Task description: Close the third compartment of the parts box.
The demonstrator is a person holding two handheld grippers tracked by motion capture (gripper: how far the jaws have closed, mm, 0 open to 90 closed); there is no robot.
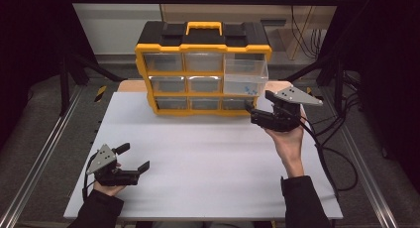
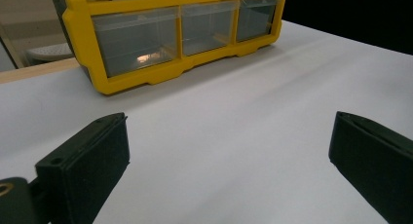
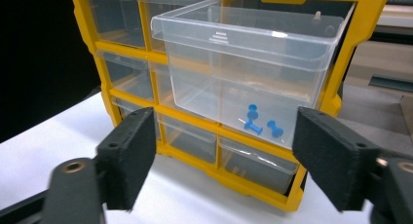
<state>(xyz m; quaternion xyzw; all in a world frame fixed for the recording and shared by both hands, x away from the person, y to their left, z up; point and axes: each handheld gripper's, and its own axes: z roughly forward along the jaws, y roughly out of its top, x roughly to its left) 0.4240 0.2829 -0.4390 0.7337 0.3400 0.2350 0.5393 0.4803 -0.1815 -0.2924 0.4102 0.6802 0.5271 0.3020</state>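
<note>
1. Your right gripper (image 1: 249, 110) sits at the far right of the table, held up in your right hand (image 1: 289, 139), with its jaws spread wide and nothing between them.
2. Just ahead of those jaws is the clear drawer (image 3: 248, 63), pulled partway out of the right column of the yellow organizer (image 1: 203, 69). In the right gripper view the drawer hangs in the gap between the two jaws, slightly above them, near but not touching.
3. Small blue pins (image 3: 260, 122) lie on the drawer's floor toward its front right corner; they look like three, though the blur makes the count unsure.
4. Below the open drawer, the bottom row of drawers is pushed in, level with the jaw tips.
5. Your left gripper (image 1: 134, 157) rests low at the near left of the white table (image 1: 208, 163), well apart from the organizer. Its jaws are also wide open and hold nothing; bare tabletop shows between them in the left gripper view.
6. From that gripper, the organizer's bottom row of closed drawers stands farther off, up and to the left.
7. A black lid with a yellow carry handle (image 1: 203, 27) tops the organizer, which stands at the table's far edge.
</note>
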